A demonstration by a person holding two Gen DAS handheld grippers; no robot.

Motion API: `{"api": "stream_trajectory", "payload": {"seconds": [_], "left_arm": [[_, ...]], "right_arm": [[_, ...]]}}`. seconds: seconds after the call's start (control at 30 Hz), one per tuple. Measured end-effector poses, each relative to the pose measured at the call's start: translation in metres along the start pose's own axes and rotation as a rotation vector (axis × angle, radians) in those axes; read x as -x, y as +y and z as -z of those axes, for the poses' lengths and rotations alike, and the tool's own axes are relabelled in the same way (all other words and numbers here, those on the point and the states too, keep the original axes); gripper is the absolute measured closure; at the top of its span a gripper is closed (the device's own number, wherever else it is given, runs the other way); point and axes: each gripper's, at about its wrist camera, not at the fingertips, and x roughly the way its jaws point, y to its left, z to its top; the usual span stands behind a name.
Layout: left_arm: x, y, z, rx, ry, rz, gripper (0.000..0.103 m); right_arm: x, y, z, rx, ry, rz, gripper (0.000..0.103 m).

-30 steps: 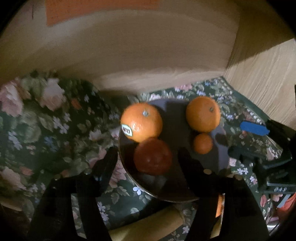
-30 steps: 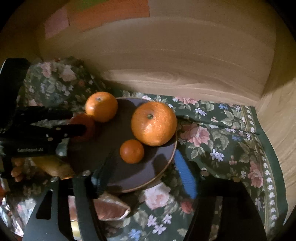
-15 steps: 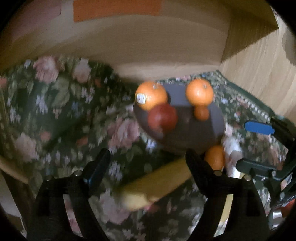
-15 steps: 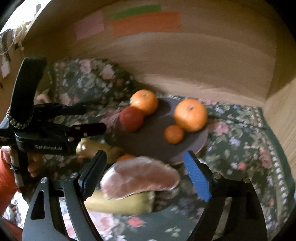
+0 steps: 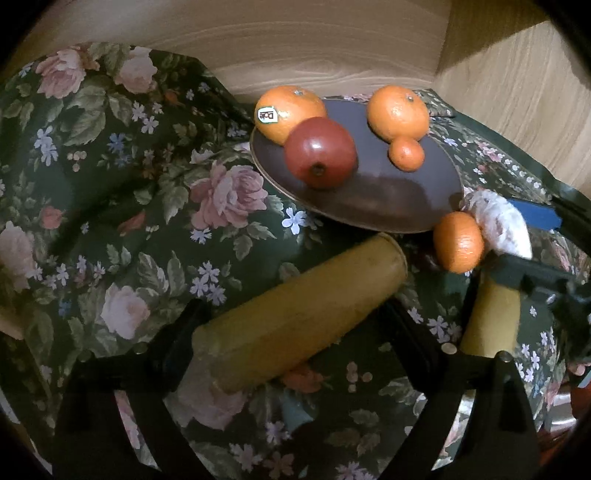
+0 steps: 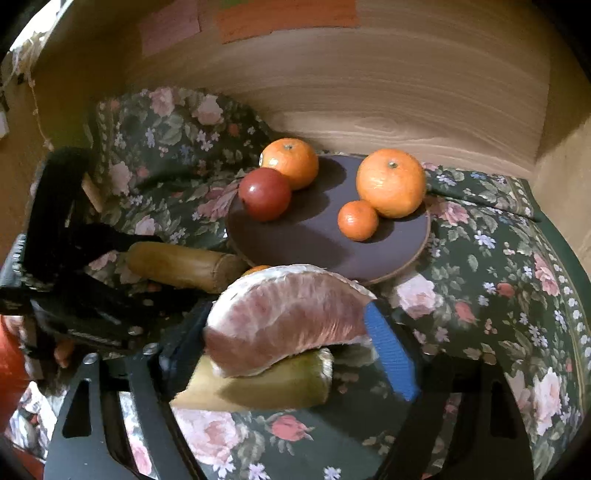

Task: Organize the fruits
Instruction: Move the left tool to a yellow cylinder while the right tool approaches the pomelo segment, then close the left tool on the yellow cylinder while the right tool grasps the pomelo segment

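A dark round plate point(image 5: 373, 199) point(image 6: 314, 247) holds two big oranges point(image 5: 288, 112) point(image 6: 390, 182), a red apple point(image 5: 320, 152) point(image 6: 264, 194) and a small mandarin point(image 5: 406, 154) point(image 6: 357, 220). A yellow banana piece point(image 5: 295, 319) point(image 6: 183, 265) lies on the cloth between the fingers of my open left gripper point(image 5: 295, 328). My right gripper point(image 6: 291, 332) is around a pink pomelo wedge point(image 6: 288, 317) that sits above a second banana piece point(image 6: 266, 380). I cannot tell whether its jaws press on the wedge. Another mandarin point(image 5: 458, 242) lies off the plate.
A dark floral cloth point(image 5: 110, 206) point(image 6: 498, 258) covers the surface, bunched up at the left. Wooden walls point(image 5: 332, 40) point(image 6: 369, 85) close the back and right. Coloured paper notes point(image 6: 288, 14) stick to the back wall.
Both grippers have pulled back from the plate and lowered. The left one now straddles the banana piece. The pomelo wedge now sits large between the right fingers.
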Motion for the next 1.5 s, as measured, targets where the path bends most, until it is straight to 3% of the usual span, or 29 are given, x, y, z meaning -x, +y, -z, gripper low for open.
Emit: {"api": "stream_trajectory", "payload": {"seconds": [0.1, 0.2, 0.27, 0.5, 0.77, 0.97, 1.1, 1.27, 1.5], "left_arm": [[0.005, 0.003, 0.001, 0.016, -0.019, 0.013, 0.01], [0.015, 0.005, 0.007, 0.038, -0.043, 0.021, 0.018], [0.023, 0.005, 0.013, 0.047, -0.054, 0.02, 0.027], [0.043, -0.005, 0.031, 0.071, -0.067, 0.021, 0.047], [0.055, -0.032, 0.05, 0.058, -0.051, 0.086, 0.065], [0.064, -0.036, 0.049, 0.053, -0.057, 0.054, 0.065], [0.067, -0.032, 0.036, 0.061, -0.076, 0.055, 0.065], [0.043, -0.033, 0.013, 0.038, -0.036, 0.061, 0.063], [0.008, -0.037, -0.007, 0.021, 0.022, 0.073, 0.063]], "right_arm": [[0.011, -0.004, 0.002, 0.011, -0.014, 0.007, 0.048], [0.022, -0.014, 0.008, 0.0, -0.023, 0.021, 0.061], [0.025, -0.022, 0.012, -0.015, -0.021, 0.025, 0.064], [0.036, -0.05, 0.03, -0.089, -0.019, 0.034, 0.066], [0.05, -0.074, 0.051, -0.129, -0.003, 0.069, 0.067], [0.061, -0.087, 0.062, -0.149, 0.005, 0.083, 0.067], [0.065, -0.086, 0.058, -0.139, -0.017, 0.08, 0.052], [0.052, -0.081, 0.045, -0.113, -0.013, 0.066, 0.05], [0.012, -0.075, 0.034, -0.066, 0.07, 0.058, 0.05]]}}
